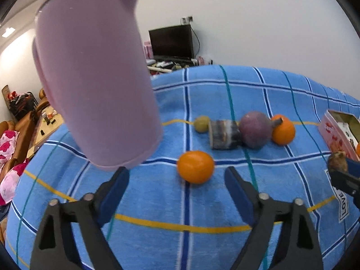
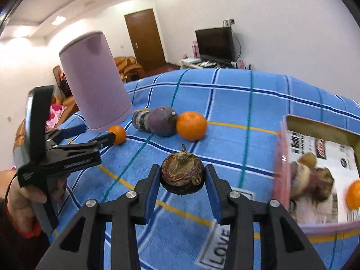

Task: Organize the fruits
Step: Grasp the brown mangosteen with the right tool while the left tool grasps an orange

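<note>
My left gripper (image 1: pixel 176 174) is open, its jaws on either side of an orange (image 1: pixel 195 167) on the blue checked cloth; it also shows in the right wrist view (image 2: pixel 99 132). Behind it lie a small green fruit (image 1: pixel 201 123), a striped dark fruit (image 1: pixel 223 134), a purple fruit (image 1: pixel 255 129) and a second orange (image 1: pixel 283 130). My right gripper (image 2: pixel 182 176) is shut on a brown water chestnut (image 2: pixel 182 172), held above the cloth left of the pink box (image 2: pixel 315 175), which holds several fruits and an orange (image 2: pixel 353 194).
A pink kettle (image 1: pixel 94 76) stands close at the left, just beyond my left finger; it also shows in the right wrist view (image 2: pixel 95 90). The blue cloth (image 1: pixel 225 202) covers the table. A TV (image 1: pixel 172 41), sofas and a door stand beyond.
</note>
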`<act>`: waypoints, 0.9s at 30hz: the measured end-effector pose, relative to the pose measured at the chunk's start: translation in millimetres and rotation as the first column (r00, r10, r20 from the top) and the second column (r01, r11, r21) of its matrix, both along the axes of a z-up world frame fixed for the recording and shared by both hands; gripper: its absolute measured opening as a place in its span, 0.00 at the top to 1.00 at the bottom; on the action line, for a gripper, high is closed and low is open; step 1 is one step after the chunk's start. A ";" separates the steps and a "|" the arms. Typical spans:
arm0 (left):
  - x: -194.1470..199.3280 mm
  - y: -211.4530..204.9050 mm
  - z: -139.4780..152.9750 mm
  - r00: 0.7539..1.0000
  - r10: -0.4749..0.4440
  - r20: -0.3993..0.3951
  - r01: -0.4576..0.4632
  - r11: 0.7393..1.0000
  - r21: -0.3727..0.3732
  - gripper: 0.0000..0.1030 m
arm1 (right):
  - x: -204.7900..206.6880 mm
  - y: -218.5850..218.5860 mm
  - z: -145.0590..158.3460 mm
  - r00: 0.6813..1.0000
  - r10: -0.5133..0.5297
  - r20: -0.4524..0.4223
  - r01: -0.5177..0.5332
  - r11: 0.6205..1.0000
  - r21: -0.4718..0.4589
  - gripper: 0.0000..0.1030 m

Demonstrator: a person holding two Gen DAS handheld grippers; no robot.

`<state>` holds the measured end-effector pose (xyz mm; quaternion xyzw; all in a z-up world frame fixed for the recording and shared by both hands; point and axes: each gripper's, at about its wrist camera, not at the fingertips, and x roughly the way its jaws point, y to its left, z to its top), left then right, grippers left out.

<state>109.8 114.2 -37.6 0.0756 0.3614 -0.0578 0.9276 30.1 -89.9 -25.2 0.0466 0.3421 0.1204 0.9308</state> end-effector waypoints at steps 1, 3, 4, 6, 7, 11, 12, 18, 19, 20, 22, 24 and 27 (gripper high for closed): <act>0.0 -1.5 -0.3 1.000 -0.005 -0.007 0.005 1.000 -0.011 0.16 | 0.5 -1.7 -0.7 1.000 -0.005 -0.002 0.005 1.000 0.006 0.59; -0.2 -2.2 0.5 1.000 -0.008 -0.014 0.007 0.999 -0.045 0.18 | 0.1 -8.5 -1.5 1.000 -0.006 -0.016 0.006 0.999 0.043 0.59; 0.5 -3.2 0.5 1.000 -0.009 -0.025 0.007 0.998 -0.062 0.19 | -0.3 -10.7 -2.0 1.000 -0.006 -0.015 0.007 0.999 0.053 0.59; 2.6 -8.3 0.2 0.999 -0.018 -0.042 0.015 0.998 -0.063 0.20 | -1.4 -12.9 -0.2 1.000 0.002 -0.006 -0.002 0.999 0.055 0.59; 4.6 -12.1 0.2 0.999 -0.021 -0.046 0.019 0.999 -0.049 0.20 | -2.8 -13.3 0.4 1.000 0.005 -0.003 -0.005 0.998 0.057 0.59; 20.4 -23.8 -7.4 0.997 0.005 -0.072 -0.003 0.999 0.037 0.28 | -4.8 -16.6 3.3 1.000 0.012 0.008 -0.013 0.996 0.085 0.59; 22.9 -23.4 -9.7 0.997 0.015 -0.078 -0.011 0.999 0.043 0.33 | -5.1 -17.6 4.1 1.000 0.011 0.011 -0.012 0.996 0.087 0.59; 34.7 -10.6 -16.5 0.989 0.006 -0.147 -0.015 0.998 -0.058 0.58 | -3.9 -21.1 3.3 1.000 0.005 -0.007 -0.004 0.994 0.105 0.59; 35.0 -7.5 -16.5 0.988 0.000 -0.152 -0.013 0.997 -0.081 0.58 | -3.2 -20.9 2.5 1.000 0.007 -0.012 -0.005 0.994 0.108 0.59; 34.9 -5.8 -16.1 0.988 -0.002 -0.152 -0.013 0.996 -0.093 0.58 | -2.4 -21.1 1.9 1.000 0.007 -0.013 -0.006 0.994 0.111 0.59; 33.5 -3.1 -14.5 0.989 -0.001 -0.145 -0.015 0.994 -0.109 0.59 | -3.0 -21.2 3.0 1.000 0.008 -0.004 -0.007 0.994 0.113 0.59; 28.5 -0.5 -9.7 0.994 0.008 -0.112 -0.021 0.993 -0.118 0.59 | -5.2 -21.1 6.3 1.000 0.010 0.017 -0.011 0.994 0.109 0.59; 12.2 5.2 2.4 0.999 0.037 -0.026 -0.040 0.985 -0.165 0.59 | -8.7 -22.9 11.5 0.998 0.003 0.056 -0.009 0.994 0.107 0.59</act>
